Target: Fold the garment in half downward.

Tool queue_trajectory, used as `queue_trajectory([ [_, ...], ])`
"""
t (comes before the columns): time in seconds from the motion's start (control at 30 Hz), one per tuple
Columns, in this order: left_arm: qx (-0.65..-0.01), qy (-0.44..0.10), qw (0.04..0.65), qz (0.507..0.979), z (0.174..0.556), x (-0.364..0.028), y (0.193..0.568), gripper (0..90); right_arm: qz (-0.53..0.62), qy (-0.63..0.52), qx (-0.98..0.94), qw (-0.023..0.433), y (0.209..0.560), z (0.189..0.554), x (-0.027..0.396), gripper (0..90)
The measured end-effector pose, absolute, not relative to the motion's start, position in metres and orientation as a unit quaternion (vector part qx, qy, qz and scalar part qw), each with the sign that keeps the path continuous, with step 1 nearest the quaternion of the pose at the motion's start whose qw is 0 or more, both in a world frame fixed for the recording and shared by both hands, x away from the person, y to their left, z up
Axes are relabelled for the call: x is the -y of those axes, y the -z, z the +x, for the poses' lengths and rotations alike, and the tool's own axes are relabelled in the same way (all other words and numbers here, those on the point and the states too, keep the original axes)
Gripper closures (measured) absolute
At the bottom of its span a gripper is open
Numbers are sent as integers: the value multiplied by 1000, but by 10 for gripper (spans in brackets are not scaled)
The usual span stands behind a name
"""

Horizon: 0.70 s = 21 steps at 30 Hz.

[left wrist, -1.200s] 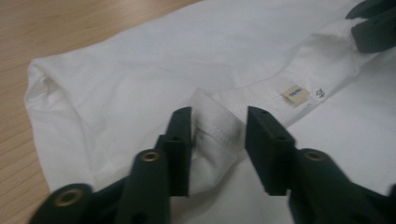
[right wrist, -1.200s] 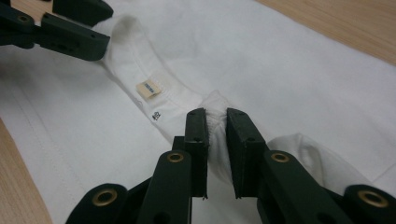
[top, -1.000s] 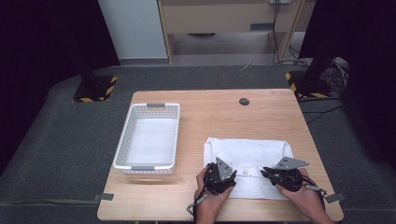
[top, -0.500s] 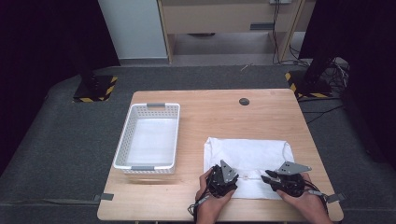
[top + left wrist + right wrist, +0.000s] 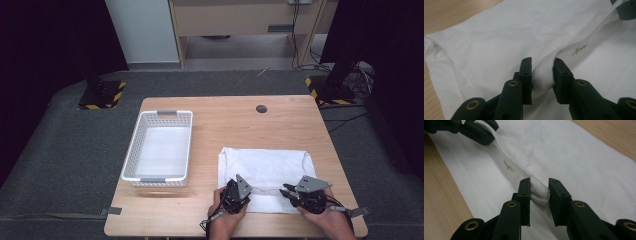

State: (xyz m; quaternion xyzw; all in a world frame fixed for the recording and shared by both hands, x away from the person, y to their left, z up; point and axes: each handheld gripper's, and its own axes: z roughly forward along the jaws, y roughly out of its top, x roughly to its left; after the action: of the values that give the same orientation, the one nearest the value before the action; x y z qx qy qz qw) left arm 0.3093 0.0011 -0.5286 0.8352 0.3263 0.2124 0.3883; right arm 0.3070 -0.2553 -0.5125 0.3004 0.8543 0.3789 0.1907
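A white folded shirt (image 5: 265, 167) lies flat on the wooden table (image 5: 225, 125), near its front right. My left gripper (image 5: 245, 192) is at the shirt's near edge. In the left gripper view its jaws (image 5: 543, 75) have just been closing and now pinch a bunched fold of the ribbed collar (image 5: 541, 78). My right gripper (image 5: 286, 190) is a little to the right on the same edge. Its jaws (image 5: 539, 192) have also just been closing, and they press on the ribbed collar (image 5: 539, 191). A small label (image 5: 581, 48) shows between the two grips.
A white slotted basket (image 5: 160, 112) with nothing in it stands on the left half of the table. A small black disc (image 5: 261, 108) sits near the far edge. Bare wood lies between the basket and the shirt. The table's front edge is close under both hands.
Both hands keep their place at the shirt's near edge. The left gripper has crept very slightly toward the front edge. The shirt lies as before.
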Motion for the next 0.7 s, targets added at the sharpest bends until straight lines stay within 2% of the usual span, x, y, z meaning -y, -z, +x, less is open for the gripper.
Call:
queue_trajectory([
  [0.37, -321, -194, 384, 844, 294, 2, 520, 729, 311, -372, -858, 170, 511, 288, 265, 668],
  [0.7, -326, -186, 397, 837, 280, -2, 506, 628, 325, -395, -847, 144, 506, 278, 270, 602],
])
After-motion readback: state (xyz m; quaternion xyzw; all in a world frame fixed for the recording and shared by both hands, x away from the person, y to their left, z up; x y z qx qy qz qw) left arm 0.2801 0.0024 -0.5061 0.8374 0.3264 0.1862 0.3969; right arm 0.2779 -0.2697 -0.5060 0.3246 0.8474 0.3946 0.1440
